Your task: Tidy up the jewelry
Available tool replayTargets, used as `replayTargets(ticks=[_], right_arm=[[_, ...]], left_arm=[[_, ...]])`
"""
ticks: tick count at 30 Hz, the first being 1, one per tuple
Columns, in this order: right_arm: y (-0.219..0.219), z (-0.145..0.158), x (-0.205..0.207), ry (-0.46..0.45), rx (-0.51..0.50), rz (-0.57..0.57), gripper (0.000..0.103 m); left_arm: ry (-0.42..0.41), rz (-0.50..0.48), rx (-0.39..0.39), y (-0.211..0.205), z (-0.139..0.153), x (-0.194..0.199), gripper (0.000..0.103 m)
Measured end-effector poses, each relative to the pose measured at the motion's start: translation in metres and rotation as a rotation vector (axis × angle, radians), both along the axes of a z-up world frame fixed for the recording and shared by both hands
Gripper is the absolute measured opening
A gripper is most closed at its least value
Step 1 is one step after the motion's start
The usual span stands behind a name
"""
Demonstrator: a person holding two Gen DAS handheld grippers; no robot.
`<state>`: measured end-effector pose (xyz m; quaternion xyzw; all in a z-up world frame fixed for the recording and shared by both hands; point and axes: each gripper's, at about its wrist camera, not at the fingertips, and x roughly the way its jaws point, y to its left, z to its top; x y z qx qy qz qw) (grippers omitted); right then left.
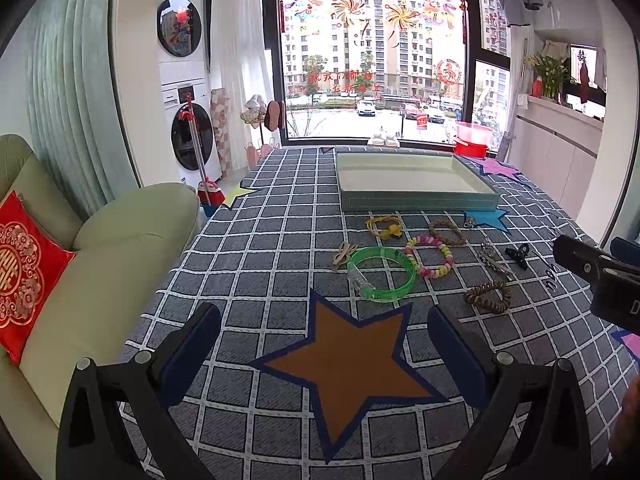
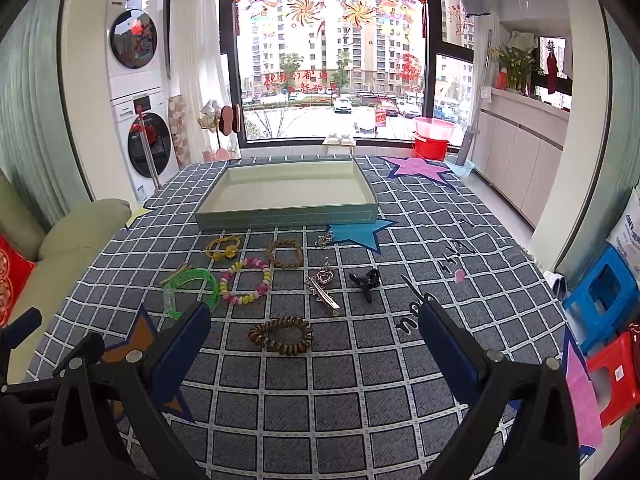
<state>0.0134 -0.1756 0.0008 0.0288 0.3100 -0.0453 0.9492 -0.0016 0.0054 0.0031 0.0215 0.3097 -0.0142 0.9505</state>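
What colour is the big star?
Orange-brown with a dark blue border; left wrist view shows it best.

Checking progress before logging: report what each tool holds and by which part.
Nothing is held. The left tool and right tool are both open and empty; the bracelets and clips lie on the table, the tray empty.

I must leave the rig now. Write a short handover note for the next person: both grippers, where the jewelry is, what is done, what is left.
Left gripper: open, empty, above the brown star patch.
Right gripper: open, empty, just short of the brown spiral hair tie.
Pale teal rectangular tray: nothing visible inside.
On the checked cloth before it: green plastic bangle, pastel bead bracelet, braided brown bracelet, yellow cord bracelet, silver heart hair clip, black claw clip.
Done: nothing. Left: everything into the tray.
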Motion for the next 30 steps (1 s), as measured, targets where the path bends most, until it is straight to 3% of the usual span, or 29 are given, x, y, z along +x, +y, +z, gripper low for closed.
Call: replayTargets(ticks=[30], right_arm=[[-0.0013, -0.0005, -0.0014, -0.001, 0.003, 0.0, 0.103]], left_arm=[[0.001, 0.001, -0.003, 0.0001, 0.0013, -0.0008, 0.103]])
